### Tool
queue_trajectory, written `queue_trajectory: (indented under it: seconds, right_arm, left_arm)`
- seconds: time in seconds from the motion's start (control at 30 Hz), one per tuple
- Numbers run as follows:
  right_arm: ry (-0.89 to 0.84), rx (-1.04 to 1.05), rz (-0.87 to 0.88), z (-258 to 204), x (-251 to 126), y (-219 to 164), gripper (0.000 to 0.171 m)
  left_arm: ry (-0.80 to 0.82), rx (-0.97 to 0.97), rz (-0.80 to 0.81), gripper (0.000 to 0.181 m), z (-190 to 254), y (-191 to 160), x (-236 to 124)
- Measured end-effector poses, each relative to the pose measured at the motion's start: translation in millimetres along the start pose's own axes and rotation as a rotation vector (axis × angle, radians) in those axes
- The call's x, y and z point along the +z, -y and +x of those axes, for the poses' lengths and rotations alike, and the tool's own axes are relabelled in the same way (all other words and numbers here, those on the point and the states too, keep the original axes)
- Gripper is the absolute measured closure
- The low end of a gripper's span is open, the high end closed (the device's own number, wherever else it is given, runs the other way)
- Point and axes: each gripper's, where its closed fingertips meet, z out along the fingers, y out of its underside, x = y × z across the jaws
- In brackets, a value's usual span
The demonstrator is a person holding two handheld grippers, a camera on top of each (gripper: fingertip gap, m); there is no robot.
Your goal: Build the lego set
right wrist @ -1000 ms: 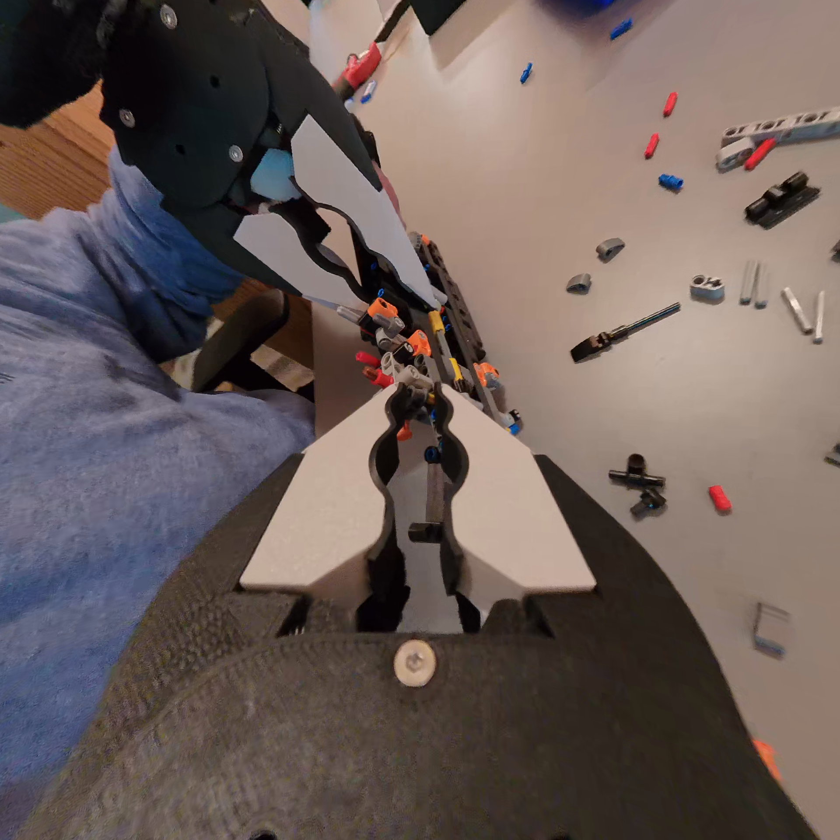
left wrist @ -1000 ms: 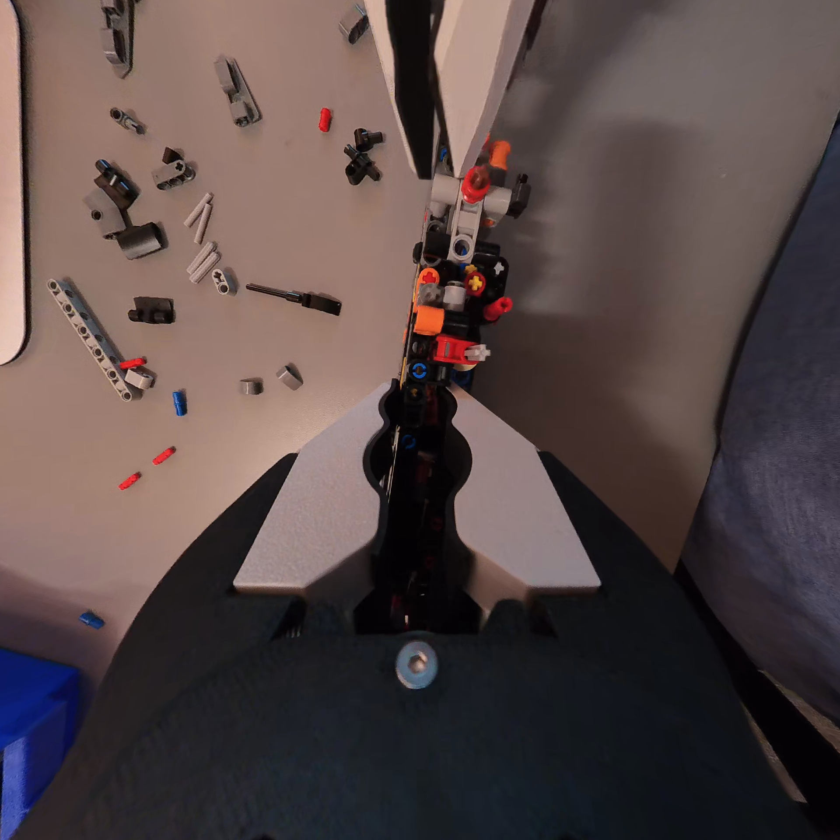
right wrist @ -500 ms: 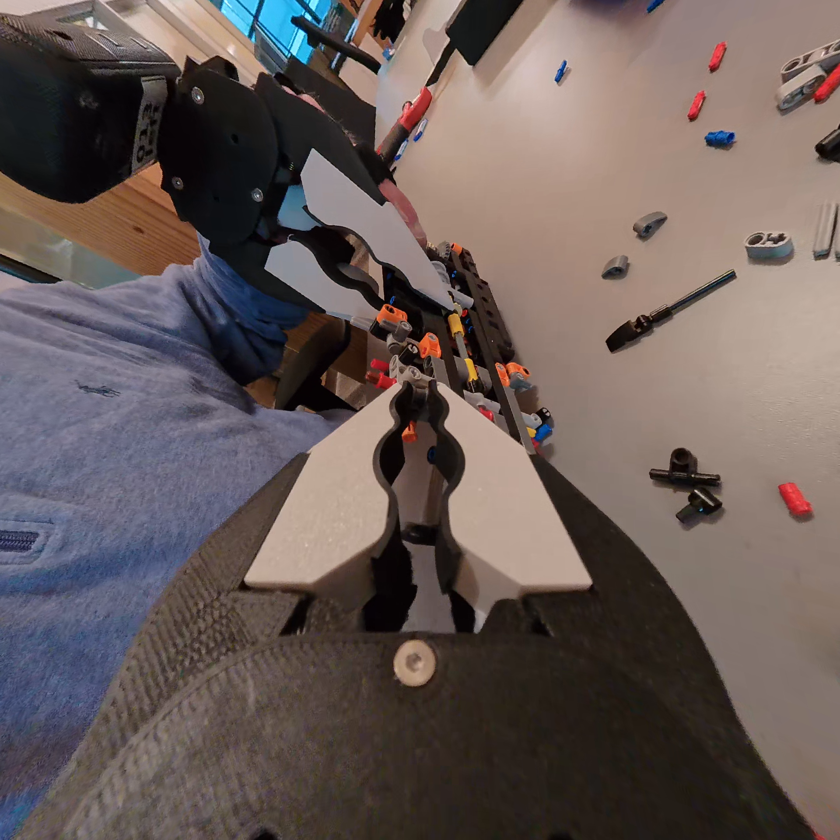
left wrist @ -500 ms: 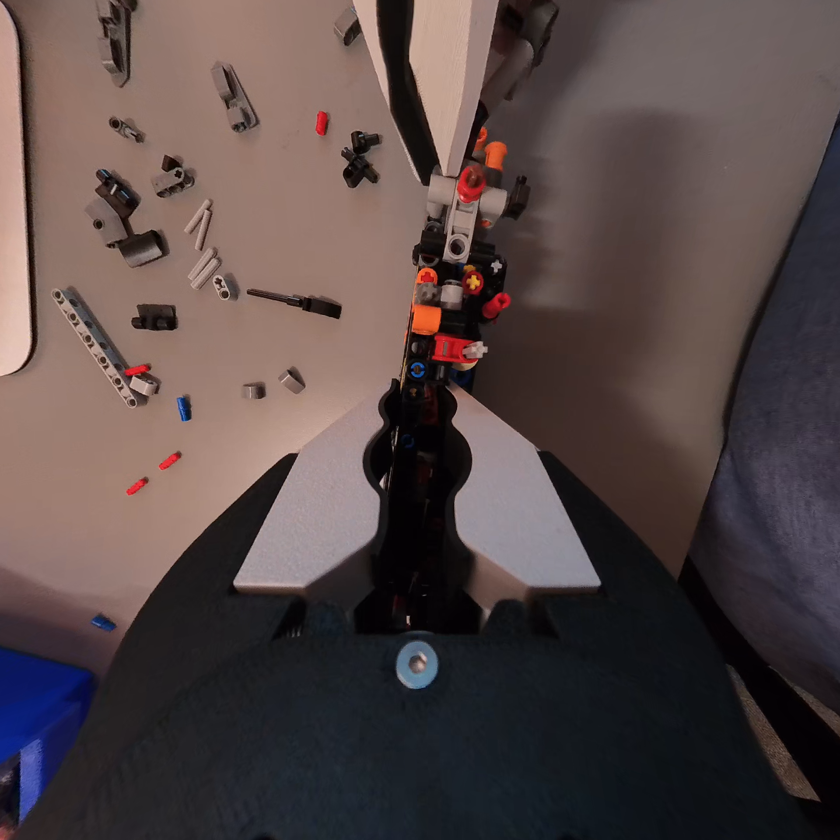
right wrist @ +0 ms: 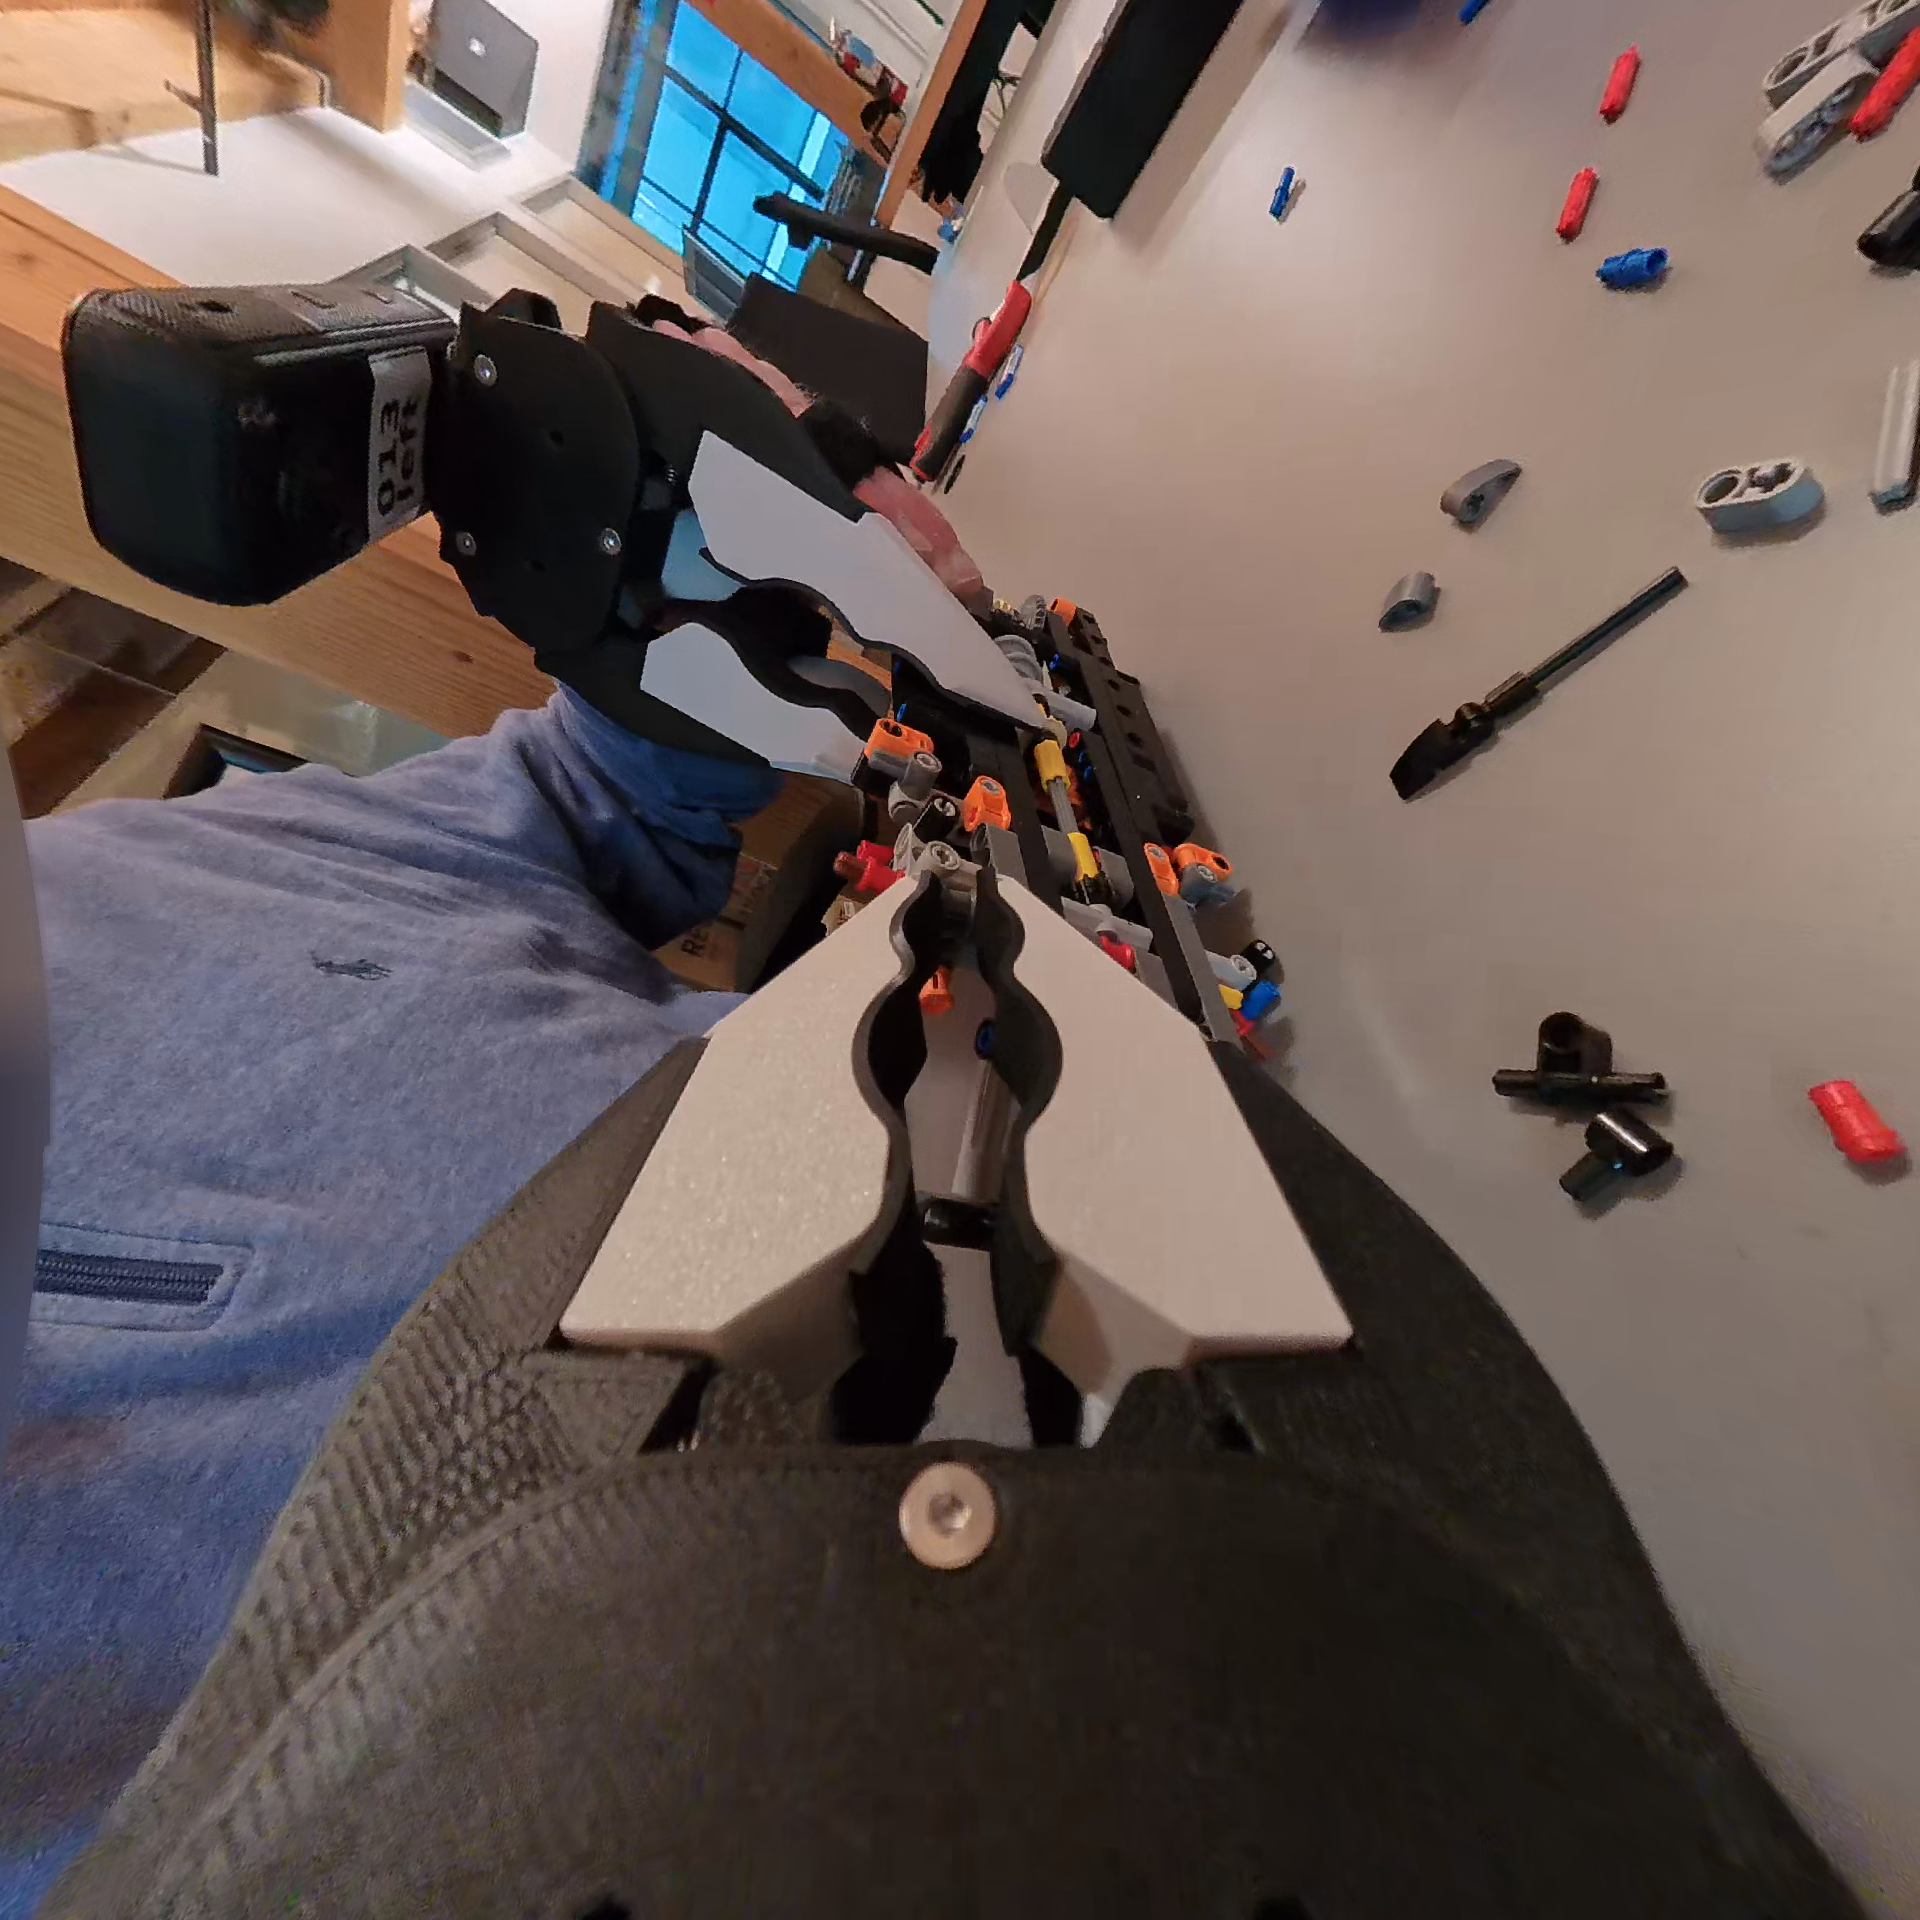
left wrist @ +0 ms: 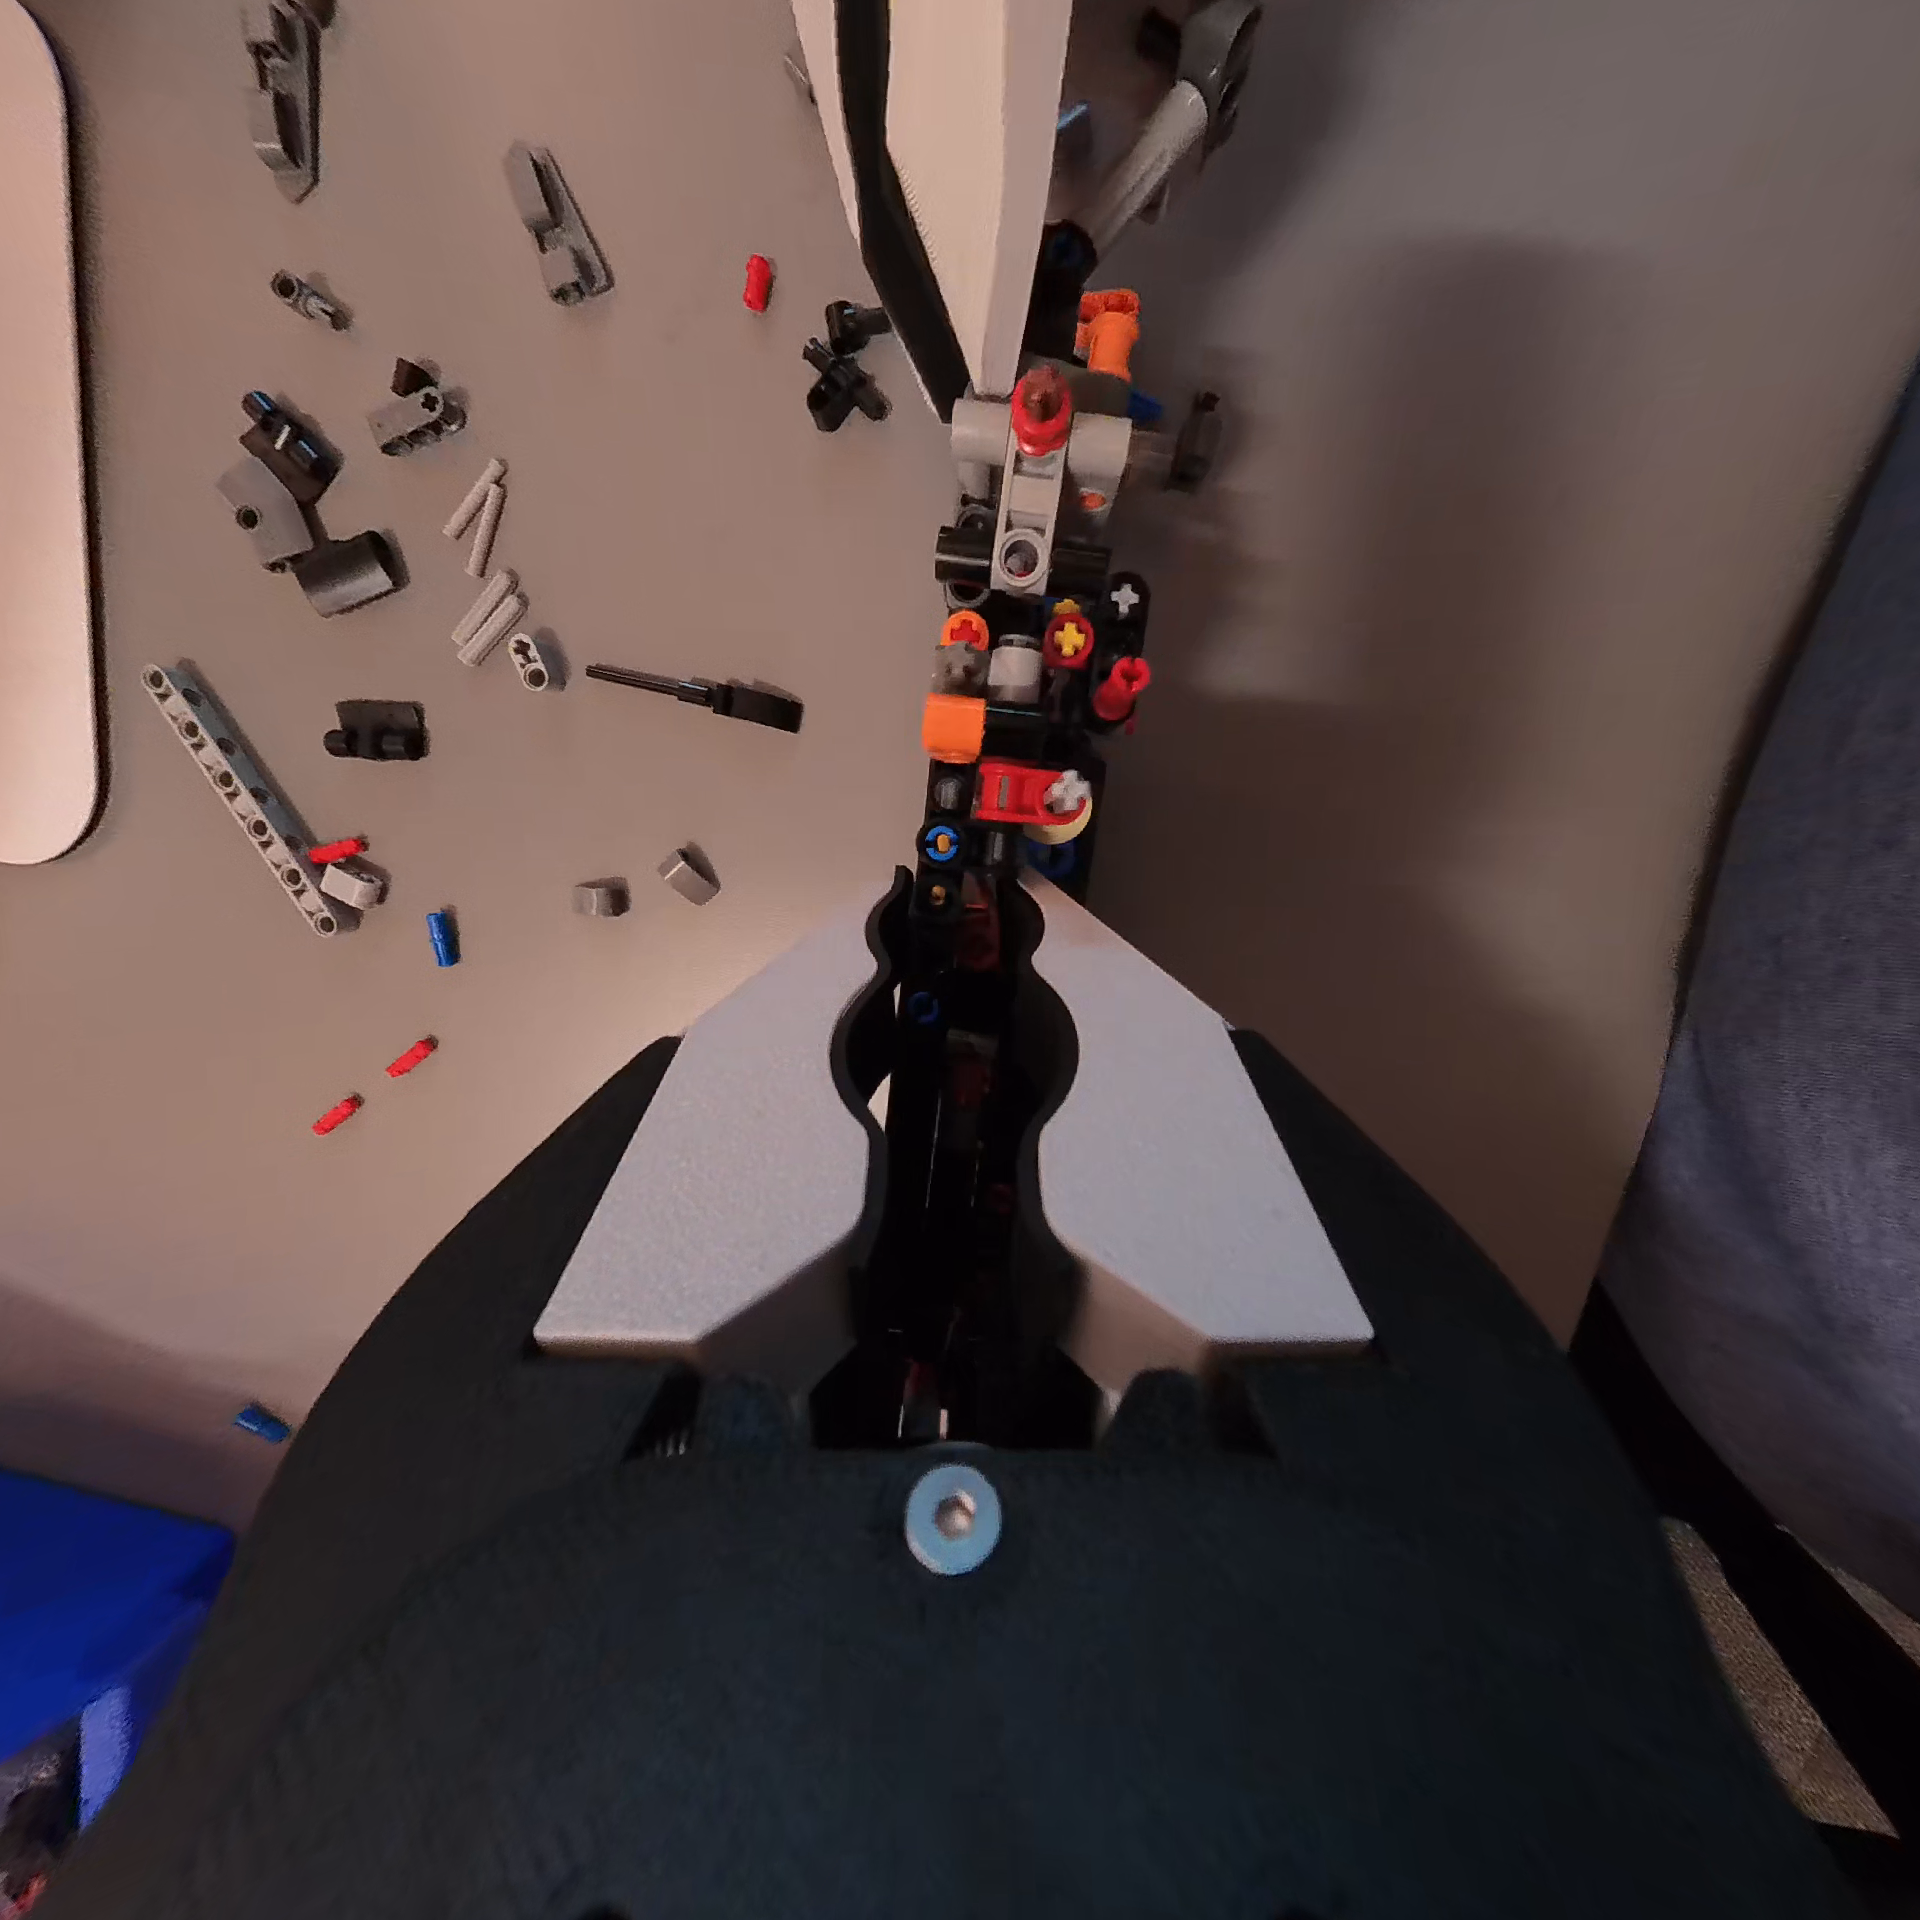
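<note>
— Listing first: how is the lego assembly held, and why?

— It is held off the desk at two ends. The left tongs are clenched on its long black beam, which runs back between the jaws. The right tongs are closed on a grey beam piece at the opposite end, with their tips met at a grey connector. A two-ended hold is judged to brace the model so that a piece can be pressed in without the frame twisting.

— Where is the model placed?

— At the near edge of the desk, next to the person's blue sweater, above the surface rather than on it, as far as can be told.

— And the loose stock?

— Scattered to the left in the left wrist view: a long grey holed beam, a black axle with handle, red pins, a blue pin, small grey curved pieces, black connectors. These are kept apart from the model, presumably for reach.

— Surface and room?

— A plain grey matt desk; a blue bin at its near left corner. Behind, wooden beams and a blue-lit window are recorded.
</note>
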Motion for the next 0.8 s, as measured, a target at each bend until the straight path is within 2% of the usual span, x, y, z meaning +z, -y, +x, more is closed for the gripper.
queue_trajectory:
  seconds: [0.1, 0.3, 0.37, 0.47, 0.57, 0.8]
  right_arm:
    - [-0.001, 0.016, 0.011, 1.3, -0.3, 1.4, 0.167]
    - [-0.114, -0.099, -0.002, -2.3, 0.0, 0.5, 0.165]
    - [-0.127, -0.103, -0.003, 0.1, -1.1, -1.4, 0.159]
    - [-0.115, -0.085, -0.001, -0.3, -0.9, -1.7, 0.158]
    - [-0.093, -0.061, 0.005, -2.9, -1.9, -0.4, 0.166]
    - [-0.053, 0.000, 0.022, -0.6, -2.6, -1.6, 0.167]
  left_arm:
    - [0.004, 0.004, -0.007, 0.167, -1.7, 0.1, 0.4]
    - [-0.003, 0.000, 0.002, 0.167, -1.0, -0.4, 0.0]
    - [-0.007, 0.005, 0.004, 0.167, 0.5, 0.0, -0.1]
    - [-0.009, 0.007, 0.005, 0.167, 1.2, 0.1, -0.1]
    - [-0.005, 0.005, 0.005, 0.167, 0.3, 0.6, 0.2]
    - [-0.004, 0.013, 0.002, 0.167, 0.0, 1.1, 0.6]
